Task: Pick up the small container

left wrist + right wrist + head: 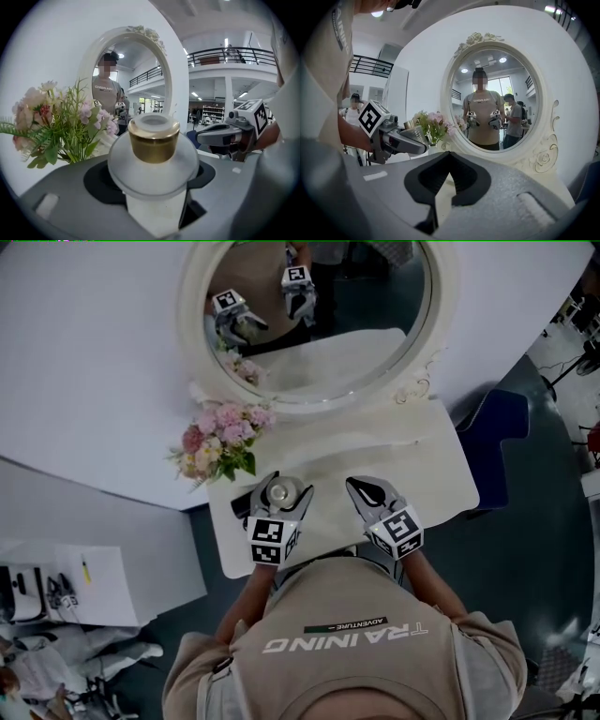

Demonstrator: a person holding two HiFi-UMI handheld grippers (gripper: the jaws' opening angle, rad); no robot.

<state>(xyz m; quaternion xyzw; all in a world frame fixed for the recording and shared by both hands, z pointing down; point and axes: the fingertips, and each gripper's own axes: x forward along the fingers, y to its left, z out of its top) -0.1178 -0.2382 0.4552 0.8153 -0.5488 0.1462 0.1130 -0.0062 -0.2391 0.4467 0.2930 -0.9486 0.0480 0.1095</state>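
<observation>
Over the white dressing table [441, 456] facing the oval mirror [375, 296], the left gripper [286, 486] is clamping the small container [153, 140] between its jaws, so only lifting seems to be remaining, while the right gripper [361, 488] beside it is hanging closed and empty.

The small container [154, 140] shows a frosted, translucent shoulder under a brushed, gold-toned metallic collar and a matt white cap. It sits against the matt black pads of the left hand-held gripper [152, 178], whose grey shell looks like finely speckled plastic. The right hand-held gripper [449, 176] has the same grey shell and black lining. The surface [422, 456] is smooth cream with a soft sheen. At the far side, the mirror's [319, 315] glass is glossy inside a smooth cream frame [543, 159] with moulded roses. The near shirt [347, 652] is soft khaki cloth.
</observation>
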